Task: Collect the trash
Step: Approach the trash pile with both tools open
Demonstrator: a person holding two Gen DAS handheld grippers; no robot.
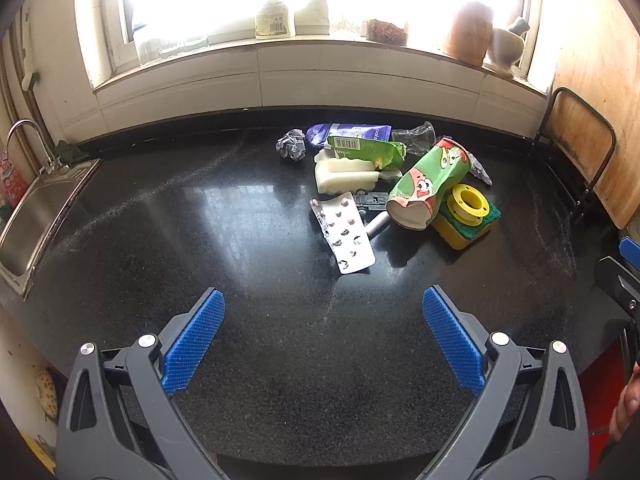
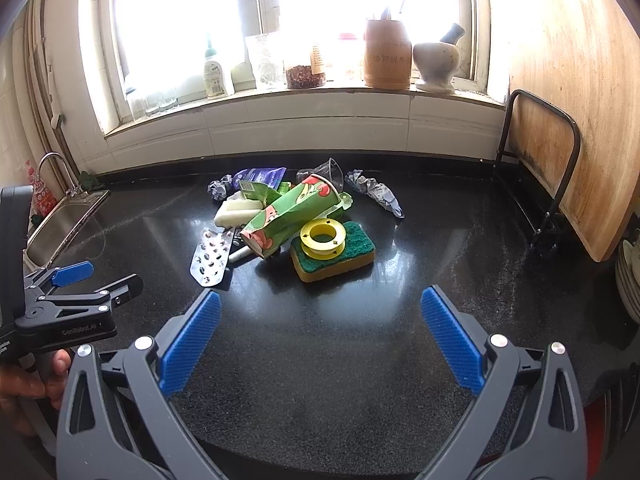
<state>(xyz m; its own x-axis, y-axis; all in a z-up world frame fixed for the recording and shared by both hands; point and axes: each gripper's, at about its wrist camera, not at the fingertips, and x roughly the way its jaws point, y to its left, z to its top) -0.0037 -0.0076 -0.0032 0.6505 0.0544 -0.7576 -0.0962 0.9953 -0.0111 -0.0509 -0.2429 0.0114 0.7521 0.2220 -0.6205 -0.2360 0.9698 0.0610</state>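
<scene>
Black countertop (image 2: pixel 400 340) – trash heap: green cup (image 2: pixel 292 212) leans over sponge (image 2: pixel 340 258) | left gripper (image 1: pixel 323 316), right gripper (image 2: pixel 320 318) – fingers apart, empty

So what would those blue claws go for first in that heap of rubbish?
Probably the left gripper should ease forward toward the blister pack. Both grippers are open and hold nothing; the right gripper is too. The pack is the nearest piece, lying flat at the pile's front edge on the black counter.

You can read "GenRobot.AI" on the left gripper (image 2: pixel 86 276) body in the right wrist view. The purple packet (image 1: pixel 347 133) near the counter's (image 1: pixel 200 240) back edge shows "oral"; other labels are illegible.
</scene>
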